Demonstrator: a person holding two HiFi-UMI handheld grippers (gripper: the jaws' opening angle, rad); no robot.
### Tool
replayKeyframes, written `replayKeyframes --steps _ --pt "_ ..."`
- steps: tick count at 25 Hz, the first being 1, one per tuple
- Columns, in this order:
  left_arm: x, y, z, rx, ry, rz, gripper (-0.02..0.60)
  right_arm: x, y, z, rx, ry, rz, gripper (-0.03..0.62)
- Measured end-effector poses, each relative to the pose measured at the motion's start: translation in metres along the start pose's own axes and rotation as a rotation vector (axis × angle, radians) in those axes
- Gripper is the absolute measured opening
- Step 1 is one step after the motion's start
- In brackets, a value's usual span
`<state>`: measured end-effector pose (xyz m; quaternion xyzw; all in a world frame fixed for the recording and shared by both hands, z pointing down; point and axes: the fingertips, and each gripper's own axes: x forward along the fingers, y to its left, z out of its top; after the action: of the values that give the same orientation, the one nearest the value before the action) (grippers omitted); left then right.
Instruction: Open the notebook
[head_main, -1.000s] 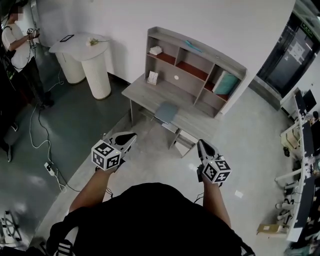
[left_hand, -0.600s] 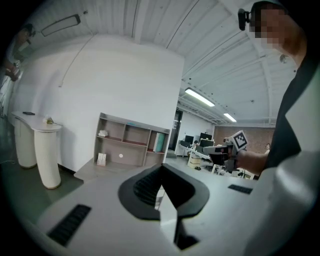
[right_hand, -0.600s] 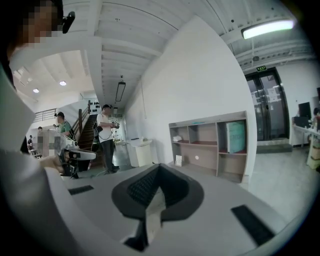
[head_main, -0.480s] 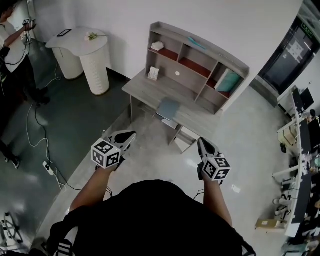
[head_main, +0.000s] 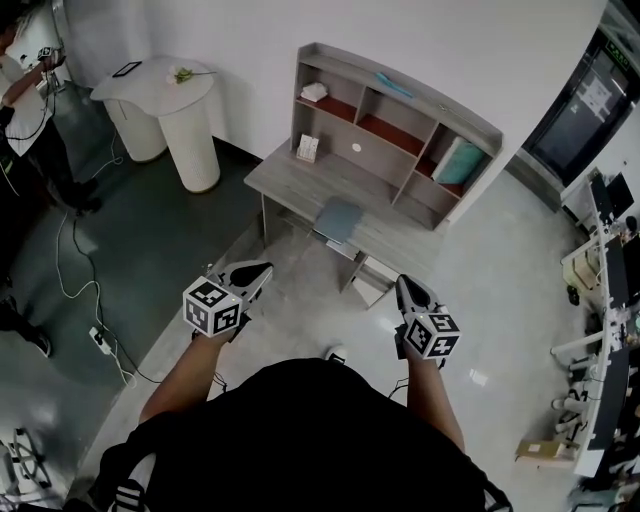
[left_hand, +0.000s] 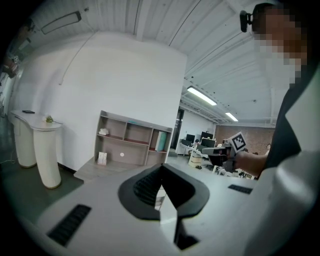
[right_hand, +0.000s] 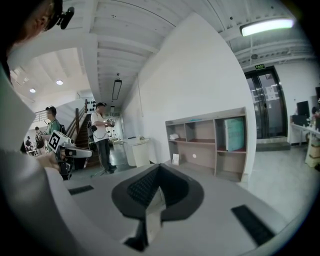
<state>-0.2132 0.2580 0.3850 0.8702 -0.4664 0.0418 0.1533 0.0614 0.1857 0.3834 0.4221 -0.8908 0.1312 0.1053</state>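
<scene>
1. We held the left gripper (head_main: 262, 270) and right gripper (head_main: 404, 288) clenched and empty, well apart from the desk (head_main: 285, 185).
2. The notebook (head_main: 336, 219) lay flat near the desk's front edge.

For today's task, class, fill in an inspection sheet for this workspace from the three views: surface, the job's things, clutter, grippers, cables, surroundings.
Surface: grey desk with a shelf unit, some way ahead of the person.
Job's things: flat blue-grey item at the desk's front edge, possibly the notebook; too far to tell, untouched.
Clutter: small white card on the desk; teal book standing in the shelves.
Grippers: left gripper and right gripper both shut and empty, far from the desk.
Cables: white cable and power strip on the dark floor at left.
Surroundings: white round table, a standing person, office desks at right.
</scene>
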Motion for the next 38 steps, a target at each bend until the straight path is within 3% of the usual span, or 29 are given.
replayKeyframes --steps 38 --pt "0.206 0.036 0.026 -0.053 0.094 0.057 0.009 0.137 -0.166 0.027 0.019 0.087 0.145 0.002"
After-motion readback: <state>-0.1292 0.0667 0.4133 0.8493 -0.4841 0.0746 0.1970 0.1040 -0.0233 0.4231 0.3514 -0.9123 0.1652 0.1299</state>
